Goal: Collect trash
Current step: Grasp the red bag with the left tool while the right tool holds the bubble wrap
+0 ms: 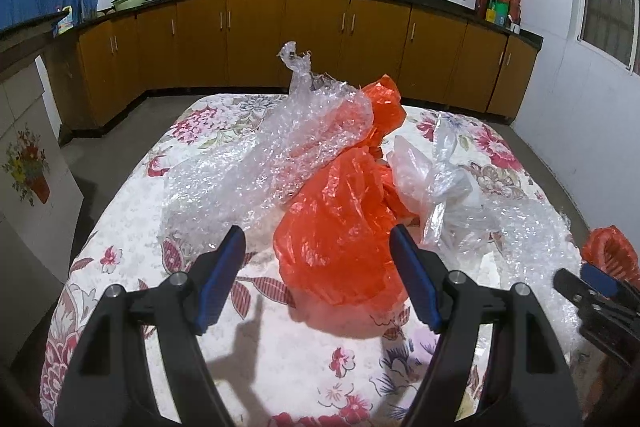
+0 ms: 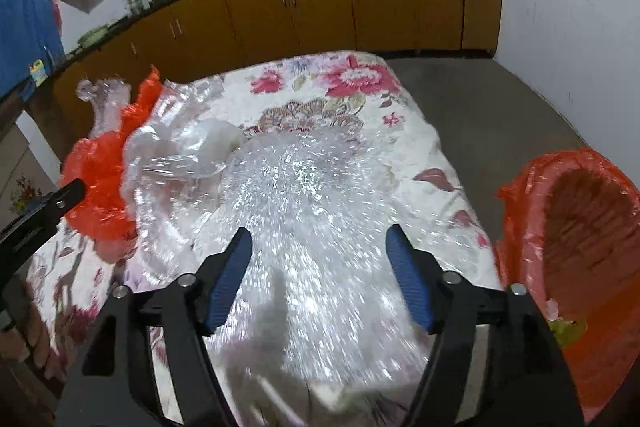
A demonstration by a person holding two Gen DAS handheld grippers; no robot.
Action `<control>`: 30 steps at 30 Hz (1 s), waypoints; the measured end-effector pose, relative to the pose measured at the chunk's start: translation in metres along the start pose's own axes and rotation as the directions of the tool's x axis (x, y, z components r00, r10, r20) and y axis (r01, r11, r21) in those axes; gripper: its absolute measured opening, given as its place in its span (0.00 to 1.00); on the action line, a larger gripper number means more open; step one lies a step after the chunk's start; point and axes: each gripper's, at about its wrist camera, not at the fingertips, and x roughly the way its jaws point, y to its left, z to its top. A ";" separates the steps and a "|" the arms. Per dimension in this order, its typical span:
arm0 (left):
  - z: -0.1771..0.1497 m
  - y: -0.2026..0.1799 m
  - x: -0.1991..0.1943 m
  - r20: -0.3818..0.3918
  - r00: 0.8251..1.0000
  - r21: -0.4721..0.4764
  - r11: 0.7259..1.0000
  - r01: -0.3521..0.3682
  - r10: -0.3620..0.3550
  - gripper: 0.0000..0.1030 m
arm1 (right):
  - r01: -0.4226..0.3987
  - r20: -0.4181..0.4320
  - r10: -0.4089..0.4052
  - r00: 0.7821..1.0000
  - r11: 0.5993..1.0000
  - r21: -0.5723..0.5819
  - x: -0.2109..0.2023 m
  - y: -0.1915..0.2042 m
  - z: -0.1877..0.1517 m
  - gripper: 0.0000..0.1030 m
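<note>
Left gripper point(image 1: 318, 259) wide open, holding nothing, aimed straight at the red plastic bag point(image 1: 340, 227) lying just ahead between the blue pads. Bubble wrap point(image 1: 256, 163) draped beside and partly over that bag, stretching away up-left. Right gripper point(image 2: 318, 259) also spread wide and empty, hovering above the second bubble wrap sheet point(image 2: 304, 187) on the floral-cloth surface point(image 2: 348, 83). Red-lined bin point(image 2: 580, 227) close on the right, nearer the right hand. Clear plastic film point(image 1: 436, 175) crowding the middle.
</note>
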 end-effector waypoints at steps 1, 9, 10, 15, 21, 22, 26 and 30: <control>0.000 0.000 0.001 -0.002 1.000 0.000 1.000 -0.002 0.002 0.71 | 0.009 -0.017 -0.009 1.000 1.000 -0.007 0.007 0.002 0.001 0.70; 0.000 0.001 0.003 0.002 1.000 -0.003 1.000 -0.007 0.007 0.71 | 0.028 -0.093 -0.033 0.995 0.998 -0.058 0.023 0.004 -0.003 0.16; 0.000 0.001 0.004 0.001 1.000 -0.005 1.000 -0.007 0.007 0.71 | 0.029 -0.094 -0.035 0.995 0.997 -0.070 0.021 0.003 -0.005 0.10; -0.001 0.000 0.009 -0.012 1.000 -0.003 1.000 -0.010 0.010 0.71 | 0.003 -0.075 -0.005 0.997 1.000 -0.031 0.007 -0.009 -0.011 0.06; -0.005 -0.003 0.022 -0.065 0.998 -0.002 1.000 0.017 -0.017 0.22 | -0.006 -0.047 0.006 0.999 1.000 -0.010 -0.012 -0.016 -0.019 0.06; -0.005 -0.003 0.021 -0.067 0.997 -0.001 1.000 0.025 -0.025 0.14 | -0.009 -0.044 0.009 0.999 1.000 -0.009 -0.015 -0.016 -0.020 0.06; -0.007 -0.001 0.006 -0.029 0.998 -0.003 0.999 0.052 -0.052 0.08 | -0.024 -0.022 0.024 0.999 1.000 -0.004 -0.030 -0.017 -0.018 0.06; -0.006 0.004 -0.020 0.012 0.997 -0.008 0.997 0.076 -0.075 0.07 | -0.037 0.008 0.037 0.999 0.999 -0.004 -0.049 -0.015 -0.016 0.06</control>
